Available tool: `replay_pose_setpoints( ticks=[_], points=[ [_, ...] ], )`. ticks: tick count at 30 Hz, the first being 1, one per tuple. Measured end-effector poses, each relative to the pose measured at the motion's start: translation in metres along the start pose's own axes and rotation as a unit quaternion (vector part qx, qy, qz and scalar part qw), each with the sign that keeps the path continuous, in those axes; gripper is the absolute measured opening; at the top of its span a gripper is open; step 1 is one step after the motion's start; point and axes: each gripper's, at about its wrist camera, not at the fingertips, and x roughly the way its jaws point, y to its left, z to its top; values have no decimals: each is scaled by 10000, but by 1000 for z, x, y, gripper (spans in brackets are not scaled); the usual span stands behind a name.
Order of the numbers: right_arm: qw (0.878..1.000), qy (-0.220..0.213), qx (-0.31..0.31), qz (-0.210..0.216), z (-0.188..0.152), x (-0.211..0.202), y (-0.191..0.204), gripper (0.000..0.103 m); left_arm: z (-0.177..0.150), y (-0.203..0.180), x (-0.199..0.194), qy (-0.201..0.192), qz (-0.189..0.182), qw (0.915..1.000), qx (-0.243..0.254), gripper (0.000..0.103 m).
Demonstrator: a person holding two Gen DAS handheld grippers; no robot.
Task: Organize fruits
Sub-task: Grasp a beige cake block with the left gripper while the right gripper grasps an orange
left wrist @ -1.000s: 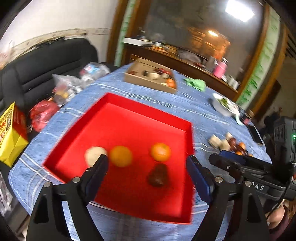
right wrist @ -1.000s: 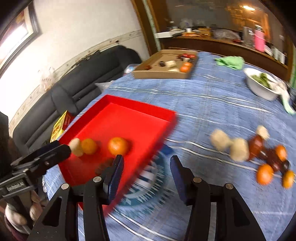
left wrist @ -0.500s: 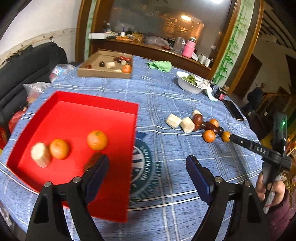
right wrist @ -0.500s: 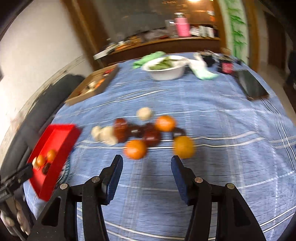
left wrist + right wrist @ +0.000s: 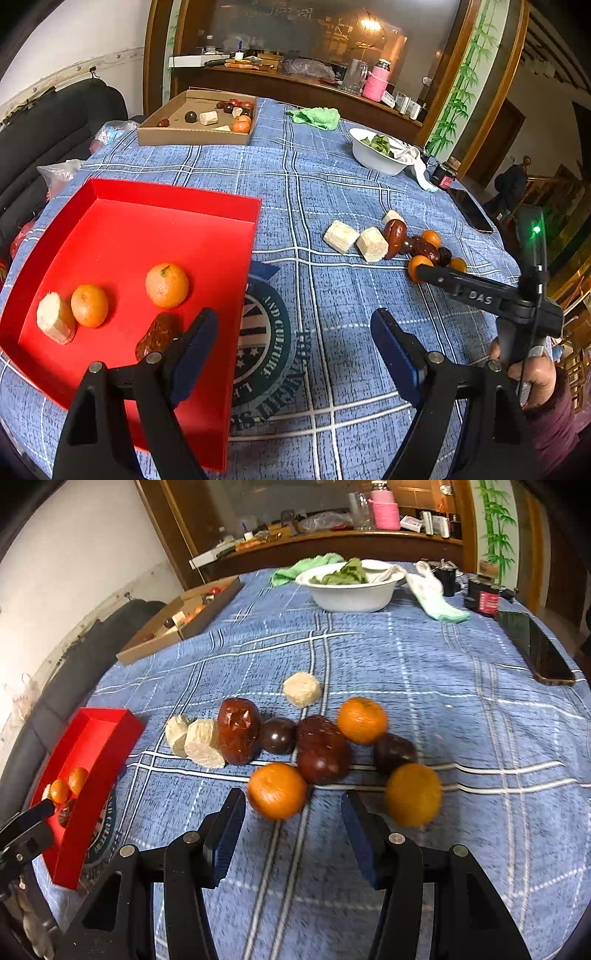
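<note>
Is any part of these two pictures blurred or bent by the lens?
Right wrist view: nearest oranges and tablecloth around the open right claw are smeared. Left wrist view: sharp; the red tray bows, corners go black.

The left tongs (image 5: 295, 343) hang spread wide above the desk (image 5: 332, 192), nothing between the fingers – one fingertip (image 5: 201, 328) over the red tray's (image 5: 147, 206) near corner. The right tongs (image 5: 291, 825) gape too, low over the desk, empty, gripped by the right hand (image 5: 532, 373)
</note>
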Motion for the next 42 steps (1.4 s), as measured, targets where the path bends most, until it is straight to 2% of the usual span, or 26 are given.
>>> replay_pose_setpoints(
  ticks=[5,7,9,11,14,18,21,28,30,33,34,35,39,42],
  points=[
    [9998,-18,-141,-127,5,11,11,58,11,-10,11,-33,37,9999,163,84],
    [9995,-67,-217,-220,4,13,13,50,16,-14,17,-39,32,9998,214,84],
    [9990,-108,-287,-339,4,13,14,42,24,-18,26,-20,3,9998,196,78],
    [9992,-135,-274,-251,4,13,13,38,32,-22,34,34,-108,9998,162,65],
    [9995,-144,-229,-186,4,12,11,38,44,-27,51,142,-224,9995,154,54],
    [9999,-130,-46,30,2,8,3,38,56,-33,80,363,-181,9988,256,53],
    [9997,-144,89,157,2,4,-3,38,59,-40,103,553,-4,9969,551,53],
    [9988,-73,253,419,2,3,-8,38,59,-52,132,740,6,9913,1089,53],
    [9987,-77,231,455,2,3,-7,38,60,-55,136,681,71,9901,1222,53],
    [9986,-82,212,475,2,3,-6,38,63,-56,139,653,9,9902,1233,50],
    [9986,-77,208,478,2,4,-5,38,64,-56,138,633,-47,9906,1215,38],
    [9987,-72,202,472,1,4,-5,38,64,-57,138,629,-135,9907,1200,32],
    [9988,-69,190,453,1,5,-5,38,63,-60,137,594,-73,9913,1176,31],
    [9986,-150,170,468,1,2,-5,38,62,-56,127,533,-142,9943,912,31]
  ],
)
